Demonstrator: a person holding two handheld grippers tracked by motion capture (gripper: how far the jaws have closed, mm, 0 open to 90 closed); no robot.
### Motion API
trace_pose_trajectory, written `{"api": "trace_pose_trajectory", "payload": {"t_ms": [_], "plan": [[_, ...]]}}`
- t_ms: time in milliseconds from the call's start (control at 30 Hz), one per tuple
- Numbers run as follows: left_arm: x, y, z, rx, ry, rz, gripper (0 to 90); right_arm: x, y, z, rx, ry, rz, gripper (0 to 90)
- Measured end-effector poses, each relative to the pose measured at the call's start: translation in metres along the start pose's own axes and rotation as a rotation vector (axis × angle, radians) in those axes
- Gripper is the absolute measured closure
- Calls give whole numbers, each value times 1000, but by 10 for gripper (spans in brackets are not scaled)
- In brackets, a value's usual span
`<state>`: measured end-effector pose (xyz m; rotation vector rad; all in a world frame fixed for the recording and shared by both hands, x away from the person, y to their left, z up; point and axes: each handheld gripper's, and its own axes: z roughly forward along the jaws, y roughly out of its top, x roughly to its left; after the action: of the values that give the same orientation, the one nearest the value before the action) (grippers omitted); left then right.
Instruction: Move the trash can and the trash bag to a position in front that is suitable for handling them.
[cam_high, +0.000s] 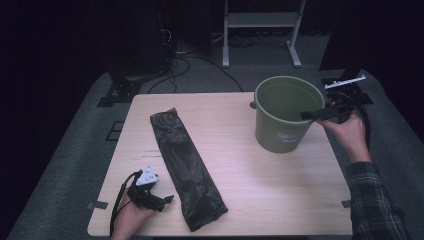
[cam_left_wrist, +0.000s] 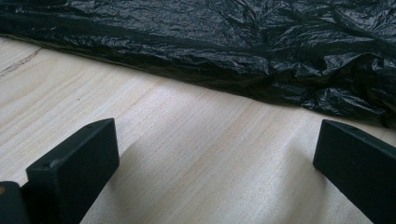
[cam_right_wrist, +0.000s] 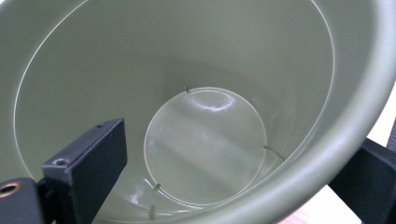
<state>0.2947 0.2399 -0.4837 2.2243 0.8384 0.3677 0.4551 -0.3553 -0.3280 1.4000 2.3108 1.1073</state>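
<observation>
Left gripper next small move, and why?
Probably ease the left gripper forward until its open fingers straddle the near edge of the black bag, then close. The bag lies flat on the table, just ahead of the fingers and untouched, while the right gripper already has one finger inside and one outside the rim of the green bucket.

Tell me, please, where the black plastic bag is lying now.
In the high view the black plastic bag lies flat on the left half of the table, just right of the left tongs and well left of the green bucket.
</observation>
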Motion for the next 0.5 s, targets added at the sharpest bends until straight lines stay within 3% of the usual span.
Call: {"api": "trace_pose_trajectory", "payload": {"t_ms": [200, 500], "plan": [[0, 0, 0, 0, 0, 0, 0, 8, -3, 0, 2, 6, -4, 33], [0, 0, 0, 0, 0, 0, 0, 29, -10, -1, 9, 72, -42, 49]]}}
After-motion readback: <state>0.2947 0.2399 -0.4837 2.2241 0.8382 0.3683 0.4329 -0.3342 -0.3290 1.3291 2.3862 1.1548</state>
